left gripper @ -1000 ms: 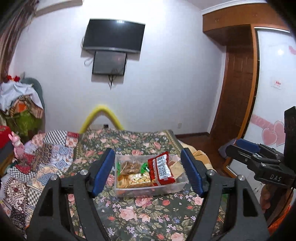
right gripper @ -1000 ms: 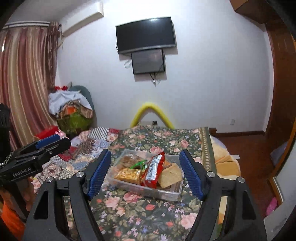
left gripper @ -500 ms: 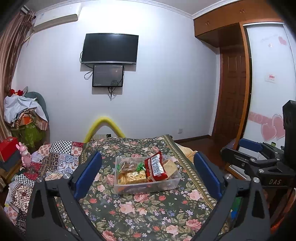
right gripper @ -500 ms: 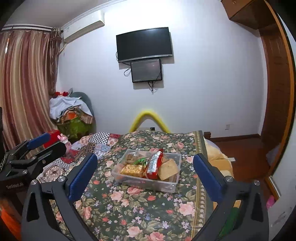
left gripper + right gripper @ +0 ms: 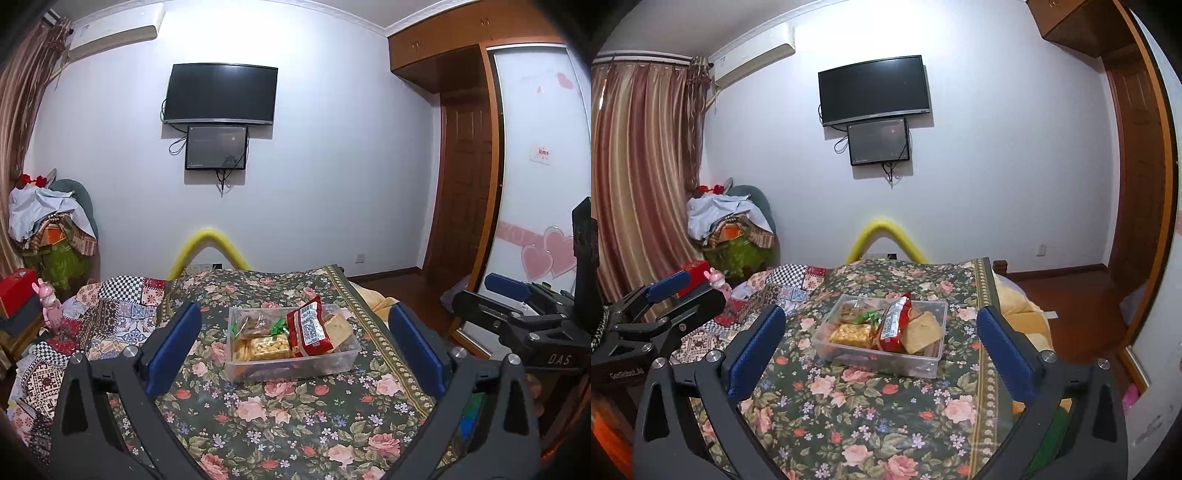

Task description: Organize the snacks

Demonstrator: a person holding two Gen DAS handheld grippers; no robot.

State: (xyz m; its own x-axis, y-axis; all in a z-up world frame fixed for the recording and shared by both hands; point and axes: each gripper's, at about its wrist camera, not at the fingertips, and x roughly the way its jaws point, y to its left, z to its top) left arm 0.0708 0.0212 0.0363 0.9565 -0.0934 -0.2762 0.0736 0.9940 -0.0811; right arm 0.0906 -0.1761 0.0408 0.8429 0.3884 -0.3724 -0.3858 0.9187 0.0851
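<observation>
A clear plastic rectangular container [image 5: 291, 354] sits on a bed covered by a dark floral bedspread [image 5: 295, 413], its long axis running left to right. Inside, a glossy red packet [image 5: 310, 326] stands tilted among crackers. The left gripper [image 5: 295, 347] and right gripper [image 5: 882, 343] both hover with jaws spread wide, holding nothing. Only the right wrist view shows striped curtains [image 5: 639, 177].

Inventory by count:
- Clear plastic container [image 5: 291, 363]: one, on the bed [image 5: 295, 421].
- Red snack packet [image 5: 309, 328]: one, upright in the container.
- Green-wrapped item [image 5: 277, 327]: one.
- Cracker packs [image 5: 266, 347]: two visible at the left side; the exact total cannot be determined.
- Wall screens: two, a large one [image 5: 221, 94] above a small one [image 5: 216, 147].
- Tongs: two sets.
</observation>
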